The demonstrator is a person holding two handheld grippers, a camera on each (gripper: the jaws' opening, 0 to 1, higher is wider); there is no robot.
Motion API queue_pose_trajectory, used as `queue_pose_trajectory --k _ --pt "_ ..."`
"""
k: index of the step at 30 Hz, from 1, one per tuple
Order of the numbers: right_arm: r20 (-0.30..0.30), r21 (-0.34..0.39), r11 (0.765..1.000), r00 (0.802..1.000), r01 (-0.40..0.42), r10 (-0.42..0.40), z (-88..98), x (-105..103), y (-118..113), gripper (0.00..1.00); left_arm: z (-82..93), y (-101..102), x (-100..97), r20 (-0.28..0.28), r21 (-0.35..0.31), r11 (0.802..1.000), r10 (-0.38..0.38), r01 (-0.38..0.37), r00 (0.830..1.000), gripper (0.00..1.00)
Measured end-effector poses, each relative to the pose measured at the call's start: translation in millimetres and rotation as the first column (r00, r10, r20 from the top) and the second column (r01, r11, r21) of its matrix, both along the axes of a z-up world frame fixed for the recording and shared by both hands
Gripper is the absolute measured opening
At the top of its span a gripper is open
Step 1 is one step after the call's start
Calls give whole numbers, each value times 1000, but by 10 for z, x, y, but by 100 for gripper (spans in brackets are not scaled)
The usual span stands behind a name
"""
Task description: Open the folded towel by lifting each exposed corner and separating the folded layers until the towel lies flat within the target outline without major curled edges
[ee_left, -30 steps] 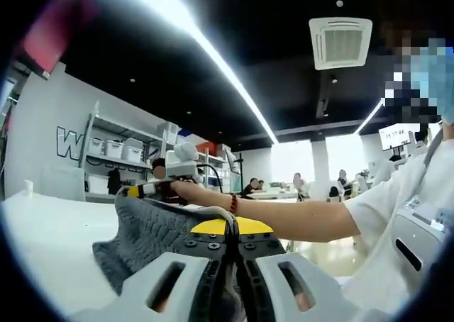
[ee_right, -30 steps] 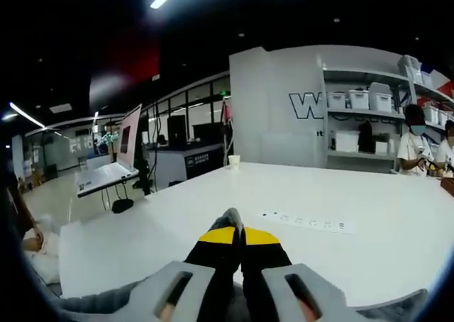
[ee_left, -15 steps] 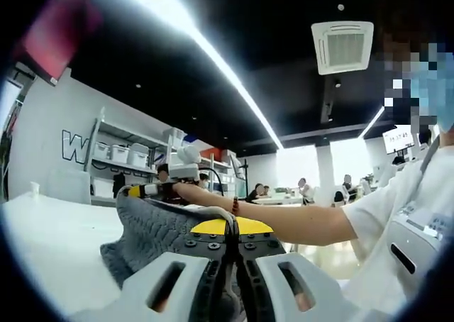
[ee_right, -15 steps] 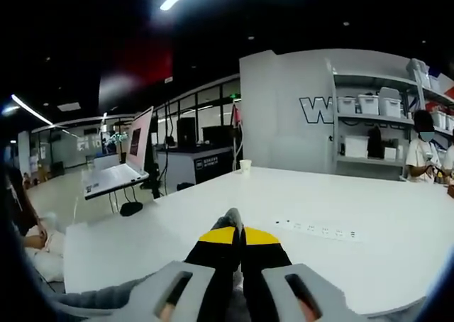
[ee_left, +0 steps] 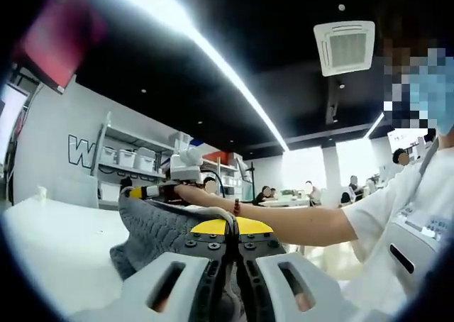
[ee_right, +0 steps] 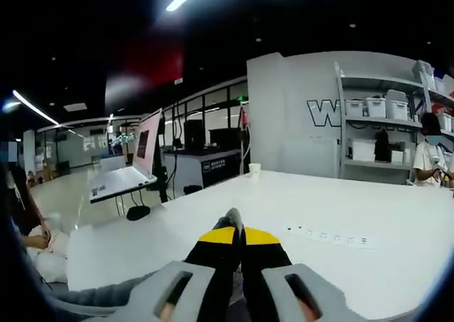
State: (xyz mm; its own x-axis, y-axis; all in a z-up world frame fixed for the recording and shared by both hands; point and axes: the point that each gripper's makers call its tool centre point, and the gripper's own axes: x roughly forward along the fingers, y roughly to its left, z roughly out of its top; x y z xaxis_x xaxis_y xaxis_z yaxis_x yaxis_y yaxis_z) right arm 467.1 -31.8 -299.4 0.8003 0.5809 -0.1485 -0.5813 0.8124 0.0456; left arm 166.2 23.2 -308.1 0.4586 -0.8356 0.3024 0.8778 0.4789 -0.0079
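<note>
Here the grey towel (ee_left: 159,226) hangs stretched above the white table (ee_right: 397,251), one corner clenched in the left gripper (ee_left: 232,230), another pinched by the right gripper (ee_right: 237,231) (its jaws pressed together, a grey tuft poking out between them).

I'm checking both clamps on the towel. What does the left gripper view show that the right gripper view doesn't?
Left gripper view: the right gripper pinching the far end of the raised towel, plus the person's arm.

Right gripper view: a cup, a laptop and a row of dark marks on the table.

Both: own jaws shut on grey towel, white table, shelves with bins.
</note>
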Motion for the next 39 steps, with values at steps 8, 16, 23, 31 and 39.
queue_pose_trajectory --k 8,16,23,31,39 --pt "15 6 1000 1000 -5 5 79 3 75 0 38 106 12 14 8 1000 13 -13 1000 0" --pt "7 22 1000 1000 -6 6 66 31 117 0 38 180 53 12 16 1000 8 -8 1000 0" --pt "16 22 1000 1000 -13 13 70 46 197 0 31 259 74 4 16 1000 8 -8 1000 0" --pt "29 12 1000 999 -23 23 86 35 295 0 25 322 67 5 19 1000 10 -10 1000 0" --pt "50 0 999 998 -32 32 136 41 374 0 63 360 46 17 18 1000 17 -17 1000 0"
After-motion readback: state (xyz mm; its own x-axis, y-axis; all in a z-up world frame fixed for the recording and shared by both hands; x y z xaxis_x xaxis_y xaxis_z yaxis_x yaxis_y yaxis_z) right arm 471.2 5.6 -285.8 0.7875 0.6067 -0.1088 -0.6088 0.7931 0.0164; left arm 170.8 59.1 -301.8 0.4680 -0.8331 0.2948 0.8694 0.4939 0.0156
